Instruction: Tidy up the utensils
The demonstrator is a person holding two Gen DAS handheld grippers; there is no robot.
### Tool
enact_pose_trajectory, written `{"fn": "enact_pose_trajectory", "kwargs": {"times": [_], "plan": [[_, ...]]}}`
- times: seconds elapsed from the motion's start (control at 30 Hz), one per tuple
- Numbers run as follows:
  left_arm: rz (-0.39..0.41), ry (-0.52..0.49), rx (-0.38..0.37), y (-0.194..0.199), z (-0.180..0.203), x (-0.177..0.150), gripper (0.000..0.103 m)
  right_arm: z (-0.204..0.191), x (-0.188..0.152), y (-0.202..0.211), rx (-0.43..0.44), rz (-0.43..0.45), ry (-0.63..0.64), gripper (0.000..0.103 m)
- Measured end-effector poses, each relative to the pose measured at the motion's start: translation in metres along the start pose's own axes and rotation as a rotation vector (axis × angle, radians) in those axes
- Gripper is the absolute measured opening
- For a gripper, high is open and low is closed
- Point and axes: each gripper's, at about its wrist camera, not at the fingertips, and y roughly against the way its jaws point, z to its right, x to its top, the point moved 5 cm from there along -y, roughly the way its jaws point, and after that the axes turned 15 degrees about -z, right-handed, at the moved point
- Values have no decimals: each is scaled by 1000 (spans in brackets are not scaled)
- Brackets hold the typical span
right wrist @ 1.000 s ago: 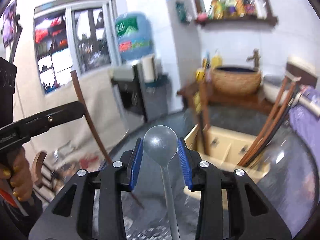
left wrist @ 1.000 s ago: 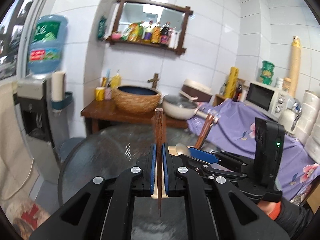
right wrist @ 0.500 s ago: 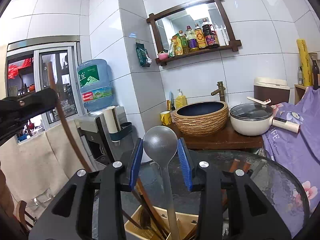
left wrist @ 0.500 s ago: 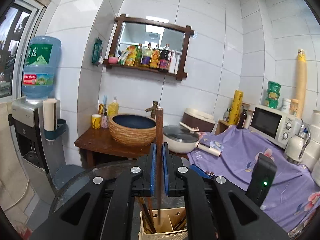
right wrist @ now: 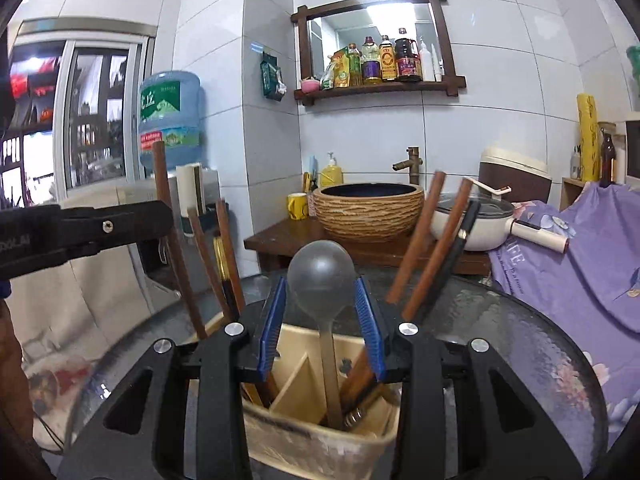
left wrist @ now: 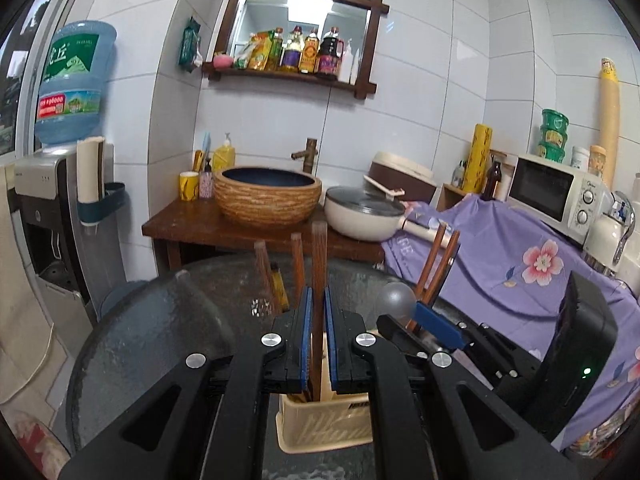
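Observation:
My left gripper (left wrist: 316, 304) is shut on a dark wooden chopstick (left wrist: 319, 256) that stands upright, its lower end inside the beige utensil holder (left wrist: 320, 432) on the round glass table (left wrist: 160, 340). My right gripper (right wrist: 320, 282) is shut on the grey spoon (right wrist: 320, 276), with the blue pads on either side of its bowl. The spoon's handle reaches down into a middle compartment of the holder (right wrist: 304, 440). Several more wooden chopsticks (right wrist: 416, 248) lean in the holder on both sides. In the right wrist view, the left gripper with its chopstick (right wrist: 164, 200) shows at the left.
Behind the table stands a wooden stand (left wrist: 192, 228) with a woven basin (left wrist: 267, 196) and a white pan (left wrist: 364, 216). A purple flowered cloth (left wrist: 520, 264) with a microwave (left wrist: 560, 196) lies to the right. A water dispenser (left wrist: 60, 208) is at the left.
Both grippers have come down over the holder. The chopstick's tip and the spoon's handle now sit inside it. The right view has swung from the window towards the back wall.

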Motion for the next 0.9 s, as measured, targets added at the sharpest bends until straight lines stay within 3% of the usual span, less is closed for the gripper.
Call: {"fn": "enact_pose_trajectory", "kwargs": {"times": [0.17, 0.2, 0.27, 0.3, 0.37, 0.43, 0.53, 0.63, 0.8, 0.9], "plan": [[-34, -4, -3, -9, -5, -16, 7, -1, -15, 1, -53, 0, 58, 38], [-34, -10, -4, -9, -5, -17, 11, -1, -16, 3, -55, 1, 63, 41], [-17, -13, 2, -3, -5, -19, 29, 0, -18, 10, -47, 13, 65, 67], [-6, -11, 2, 1, -5, -20, 40, 0, -18, 16, -52, 27, 63, 69], [14, -9, 0, 10, -5, -23, 47, 1, -19, 27, -57, 37, 72, 69], [29, -8, 9, 21, -8, -29, 64, 5, -23, 39, -59, 25, 61, 69], [45, 2, 29, 39, -13, -48, 89, 14, -34, 58, -46, -25, 15, 89], [39, -1, 35, 52, -15, -73, 97, 18, -53, 76, -32, -72, -7, 92], [35, -4, 87, 71, -19, -120, 97, 14, -107, 109, -19, -144, -12, 97], [22, 17, 109, 81, -22, -151, 97, 9, -138, 132, -29, -129, 7, 97]]}}
